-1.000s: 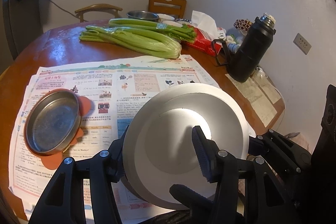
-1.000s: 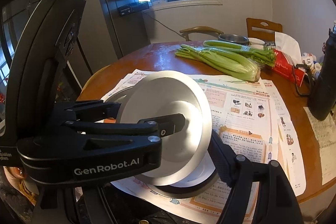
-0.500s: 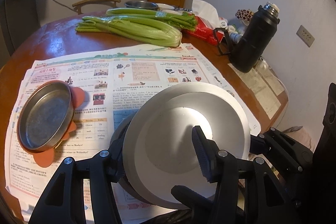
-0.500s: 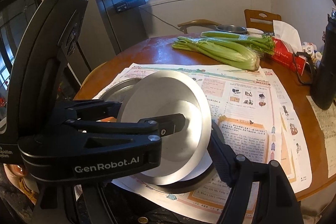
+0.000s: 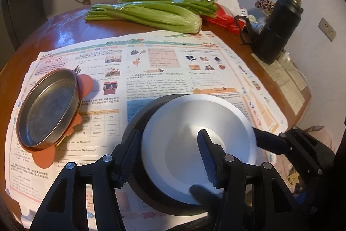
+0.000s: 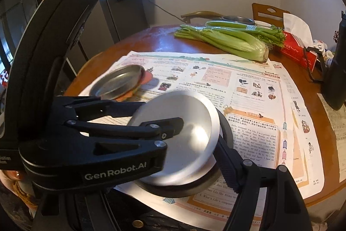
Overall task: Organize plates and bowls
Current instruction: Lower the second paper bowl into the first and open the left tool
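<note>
The white bowl (image 5: 194, 140) sits tilted at the near edge of the table (image 5: 54, 29), held by both claws above a dark round dish (image 5: 138, 122) that lies on the spread newspaper (image 5: 155, 66). The left claw (image 5: 166, 157) grips the bowl's near rim: one finger reaches inside the bowl and the other stays outside its left wall, so the jaws are narrowed on that wall. The right claw (image 6: 194, 140) clamps the opposite side the same way, its upper finger lying across the bowl's inside and its lower finger under the rim by the dark dish. Whether the bowl's base touches the dark dish cannot be told. To the left on the newspaper, well apart from the bowl, a shallow metal plate (image 5: 47, 107) rests tilted on an orange mat (image 5: 84, 88). Farther back lie celery bunches (image 5: 151, 14), a red tissue box (image 5: 225, 18) and a black thermos (image 5: 279, 27) near the wall.
</note>
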{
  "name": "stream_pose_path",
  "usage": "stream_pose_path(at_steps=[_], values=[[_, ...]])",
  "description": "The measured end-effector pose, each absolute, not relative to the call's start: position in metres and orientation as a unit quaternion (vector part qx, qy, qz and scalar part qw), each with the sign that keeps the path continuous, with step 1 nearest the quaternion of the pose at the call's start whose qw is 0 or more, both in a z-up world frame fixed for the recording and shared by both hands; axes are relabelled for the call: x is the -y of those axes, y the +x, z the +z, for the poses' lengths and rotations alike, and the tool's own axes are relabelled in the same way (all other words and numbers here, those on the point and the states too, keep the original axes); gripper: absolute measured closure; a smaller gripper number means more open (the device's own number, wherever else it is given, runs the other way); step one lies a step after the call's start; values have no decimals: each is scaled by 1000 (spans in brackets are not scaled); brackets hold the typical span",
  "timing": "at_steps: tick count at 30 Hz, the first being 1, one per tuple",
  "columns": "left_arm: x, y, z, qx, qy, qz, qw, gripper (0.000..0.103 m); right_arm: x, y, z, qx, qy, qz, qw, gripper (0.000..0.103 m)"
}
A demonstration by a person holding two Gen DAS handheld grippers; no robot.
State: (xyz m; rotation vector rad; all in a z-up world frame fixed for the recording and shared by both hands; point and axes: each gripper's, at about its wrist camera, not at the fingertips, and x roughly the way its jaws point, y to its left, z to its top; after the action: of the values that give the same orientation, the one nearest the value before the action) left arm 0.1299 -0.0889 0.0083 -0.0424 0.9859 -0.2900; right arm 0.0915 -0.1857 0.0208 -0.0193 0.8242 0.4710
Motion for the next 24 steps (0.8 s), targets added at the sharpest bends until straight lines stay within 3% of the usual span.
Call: stream_pose_path(at_steps=[10, 24], values=[[83, 132, 4, -477, -29, -143, 866, 45, 181, 95, 14, -389, -46, 199, 898, 26], [69, 124, 27, -454, -62, -166, 873, 45, 193, 85, 29, -366, -12, 217, 905, 26]])
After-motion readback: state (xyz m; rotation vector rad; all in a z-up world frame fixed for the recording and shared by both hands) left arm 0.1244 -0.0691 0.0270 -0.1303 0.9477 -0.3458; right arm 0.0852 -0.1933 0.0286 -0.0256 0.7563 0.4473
